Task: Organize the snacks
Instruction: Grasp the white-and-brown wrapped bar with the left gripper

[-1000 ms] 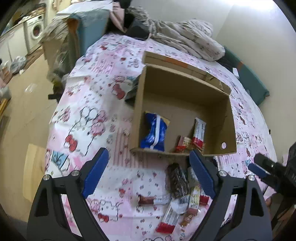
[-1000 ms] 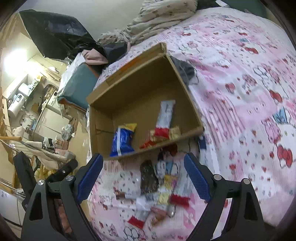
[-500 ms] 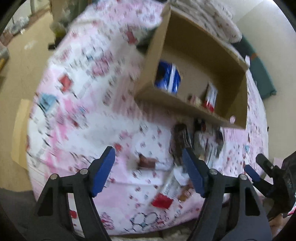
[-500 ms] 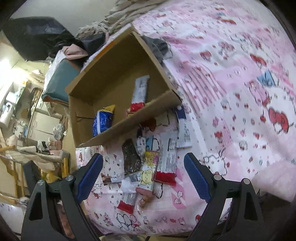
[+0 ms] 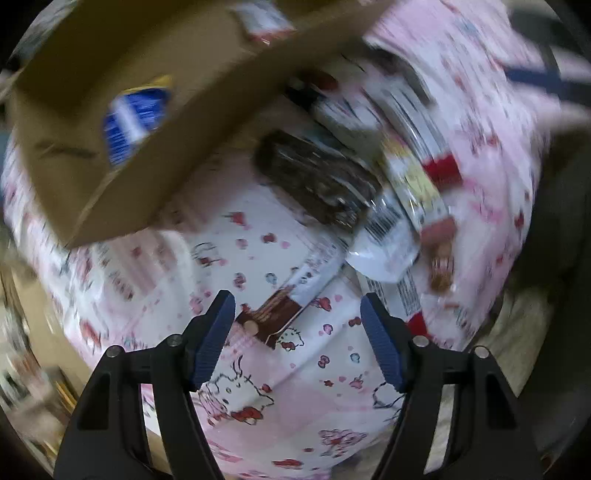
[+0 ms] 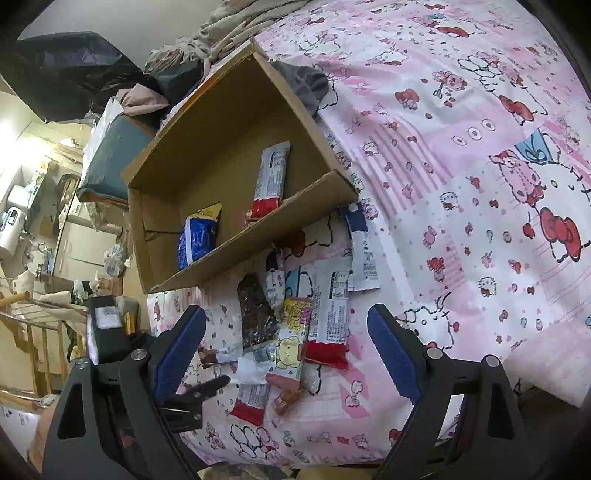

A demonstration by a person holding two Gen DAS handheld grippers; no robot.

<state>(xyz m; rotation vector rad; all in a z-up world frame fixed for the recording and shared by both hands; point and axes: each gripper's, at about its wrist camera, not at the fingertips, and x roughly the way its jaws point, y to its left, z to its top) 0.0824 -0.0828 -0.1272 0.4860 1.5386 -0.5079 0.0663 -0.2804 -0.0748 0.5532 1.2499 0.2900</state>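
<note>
An open cardboard box (image 6: pixel 236 147) lies on the pink Hello Kitty bedspread (image 6: pixel 461 155); it holds a blue snack bag (image 6: pixel 197 238) and a red-and-white bar (image 6: pixel 271 181). Several loose snacks lie in front of it: a dark packet (image 6: pixel 255 317), a yellow cartoon packet (image 6: pixel 291 339), a red-ended white bar (image 6: pixel 330 325). My left gripper (image 5: pixel 297 338) is open, low over a brown-and-white bar (image 5: pixel 280 310). The view is blurred. My right gripper (image 6: pixel 286 350) is open above the snack pile.
The left gripper's finger (image 6: pixel 199 391) shows at the lower left of the right wrist view. A grey cloth (image 6: pixel 306 85) lies behind the box. Bedding (image 6: pixel 236 26) is heaped at the far end. The bed's near edge (image 6: pixel 295 465) is just below the snacks.
My left gripper has dropped fast toward the snacks and now hovers close over the brown-and-white bar. My right gripper has moved nearer the pile. Both stay open.
</note>
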